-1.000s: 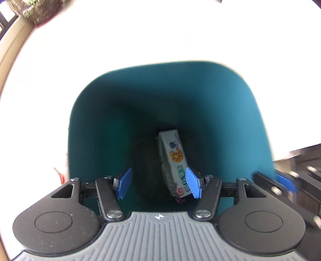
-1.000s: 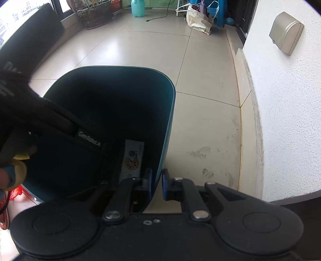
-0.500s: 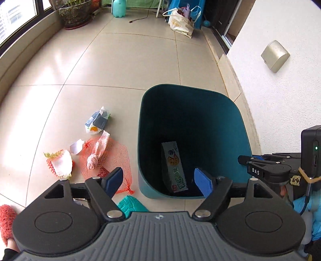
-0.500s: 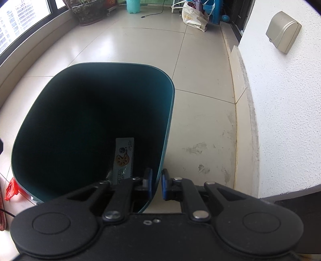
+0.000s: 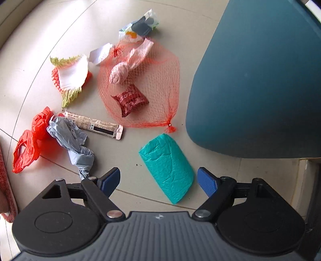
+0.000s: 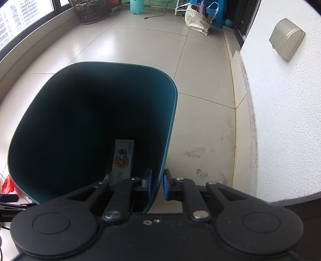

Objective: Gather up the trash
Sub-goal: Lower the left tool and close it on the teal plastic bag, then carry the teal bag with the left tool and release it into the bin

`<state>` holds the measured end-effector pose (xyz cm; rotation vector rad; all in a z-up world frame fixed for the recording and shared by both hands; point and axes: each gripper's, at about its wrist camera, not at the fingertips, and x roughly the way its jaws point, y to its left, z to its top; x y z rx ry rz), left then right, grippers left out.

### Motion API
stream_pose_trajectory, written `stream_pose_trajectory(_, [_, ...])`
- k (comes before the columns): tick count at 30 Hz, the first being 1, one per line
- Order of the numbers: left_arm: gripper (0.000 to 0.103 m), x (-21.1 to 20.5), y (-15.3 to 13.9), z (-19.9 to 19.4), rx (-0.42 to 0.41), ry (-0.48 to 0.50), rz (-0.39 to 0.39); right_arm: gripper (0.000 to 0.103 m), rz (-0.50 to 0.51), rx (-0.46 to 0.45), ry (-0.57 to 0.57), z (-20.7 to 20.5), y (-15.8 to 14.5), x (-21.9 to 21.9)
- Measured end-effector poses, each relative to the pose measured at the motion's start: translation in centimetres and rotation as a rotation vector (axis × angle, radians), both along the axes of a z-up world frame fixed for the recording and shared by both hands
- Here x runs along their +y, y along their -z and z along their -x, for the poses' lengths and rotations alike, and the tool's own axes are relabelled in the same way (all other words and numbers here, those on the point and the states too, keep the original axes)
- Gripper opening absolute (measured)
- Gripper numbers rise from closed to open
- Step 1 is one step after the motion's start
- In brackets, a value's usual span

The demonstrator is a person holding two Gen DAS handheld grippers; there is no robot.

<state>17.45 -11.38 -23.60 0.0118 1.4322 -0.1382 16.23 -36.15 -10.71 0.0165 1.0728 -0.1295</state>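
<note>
Litter on pale floor tiles (image 5: 30, 50) beside the teal bin (image 6: 80, 112).
Left gripper (image 5: 158, 180) gapes above the teal packet (image 5: 166, 166); right gripper (image 6: 157, 183) pinches the bin's rim; open floor beyond.

1. Glossy beige tile floor (image 6: 140, 52), daylight reflecting off it.
2. A curved window (image 6: 18, 18) on the left.
3. A rough white wall (image 6: 284, 112) on the right carries a beige box (image 6: 286, 39).
4. A planter (image 6: 92, 10) and bags (image 6: 197, 19) stand at the far end.
</note>
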Motion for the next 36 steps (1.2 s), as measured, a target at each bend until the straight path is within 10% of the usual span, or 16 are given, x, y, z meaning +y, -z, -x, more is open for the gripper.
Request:
stream_pose_trajectory(17, [0.084,-2.5,12.4,-2.2,0.167,0.053,-0.083,0.012,0.016,0.017,-0.054,-0.2,0.5,0.3])
stream_pose_trajectory(20, [0.077,-2.7,12.2,-2.0,0.15,0.07,-0.083,0.012,0.013,0.017,-0.048,-0.3,0.5,0.3])
stream_pose_trajectory(28, [0.014,-2.6,9.6,-1.4,0.098,0.063,-0.041,0.012,0.022,0.015,-0.039,-0.2,0.6,0.6])
stream_pose_trajectory(36, [0.012,0.5,3.3,-1.6,0.013,0.065,-0.032,0.01,0.039,0.007,-0.043,0.1,0.6,0.7])
